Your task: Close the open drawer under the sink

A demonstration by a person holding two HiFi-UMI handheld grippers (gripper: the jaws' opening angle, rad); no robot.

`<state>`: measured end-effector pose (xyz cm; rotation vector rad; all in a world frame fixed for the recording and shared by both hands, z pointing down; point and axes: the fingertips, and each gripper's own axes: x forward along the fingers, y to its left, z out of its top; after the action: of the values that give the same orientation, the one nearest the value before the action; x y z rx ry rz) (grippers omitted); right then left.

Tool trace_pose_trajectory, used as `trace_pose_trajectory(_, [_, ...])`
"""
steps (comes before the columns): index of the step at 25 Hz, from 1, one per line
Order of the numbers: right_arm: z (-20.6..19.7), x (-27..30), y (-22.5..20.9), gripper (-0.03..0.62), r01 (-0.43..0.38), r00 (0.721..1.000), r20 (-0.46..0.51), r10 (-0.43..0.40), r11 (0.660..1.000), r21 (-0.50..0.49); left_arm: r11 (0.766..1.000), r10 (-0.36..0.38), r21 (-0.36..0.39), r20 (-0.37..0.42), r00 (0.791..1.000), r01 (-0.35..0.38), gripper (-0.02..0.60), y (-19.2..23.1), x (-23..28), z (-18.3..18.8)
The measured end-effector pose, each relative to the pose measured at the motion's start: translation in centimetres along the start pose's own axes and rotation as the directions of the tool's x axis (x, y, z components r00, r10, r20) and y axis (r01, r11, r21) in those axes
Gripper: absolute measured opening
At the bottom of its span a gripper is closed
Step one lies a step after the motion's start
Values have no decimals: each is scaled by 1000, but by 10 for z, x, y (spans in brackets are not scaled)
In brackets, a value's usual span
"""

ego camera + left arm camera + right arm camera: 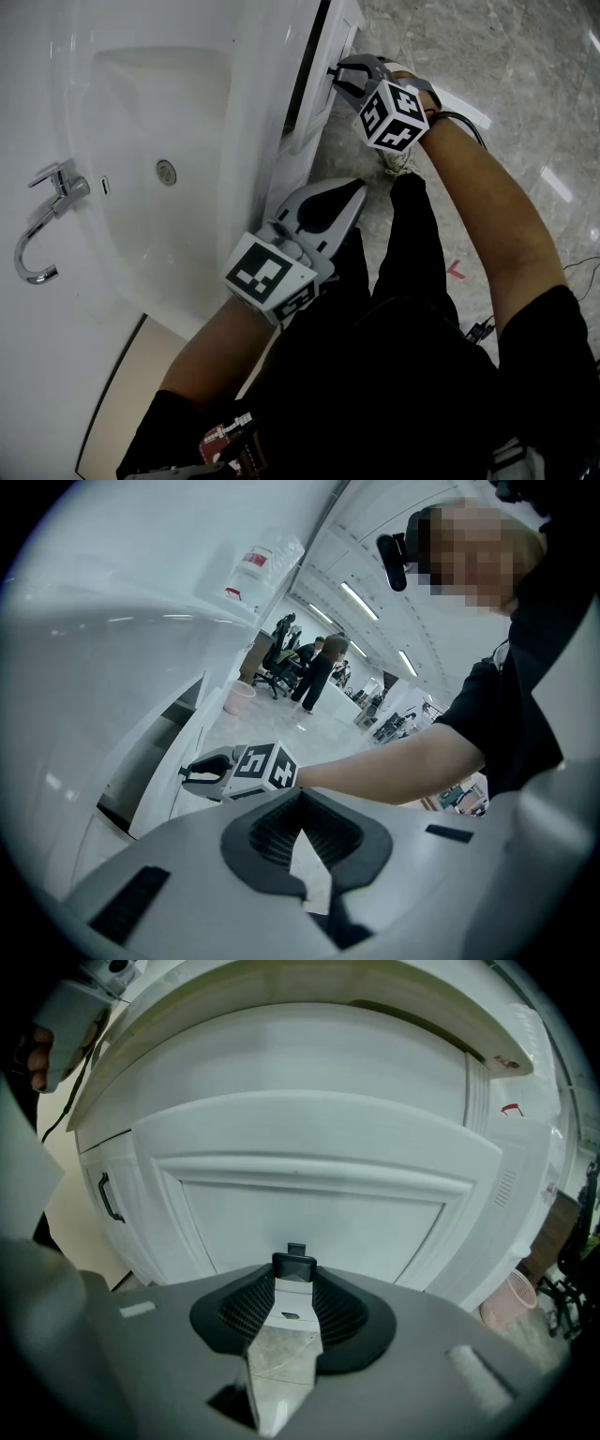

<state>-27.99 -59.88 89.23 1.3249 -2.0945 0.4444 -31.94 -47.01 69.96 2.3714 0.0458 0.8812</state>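
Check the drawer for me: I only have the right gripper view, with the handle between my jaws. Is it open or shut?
Observer: Open. The head view shows a dark gap between the drawer front and the sink top.
Operator: Where's my left gripper?
Observer: The left gripper sits nearer your body than the right gripper, beside the cabinet and pointing toward the handle.
Operator: Is it carrying anything?
Observer: No. Its own view shows the jaws together with nothing between them.
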Motion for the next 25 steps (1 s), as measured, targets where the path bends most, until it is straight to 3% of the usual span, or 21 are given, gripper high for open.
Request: trace_pose_trajectory(25, [22,25,-3,123,-2,1000,11,2,1000,-9,1000,-8,-17,8,1000,8,-8,8,-4,2])
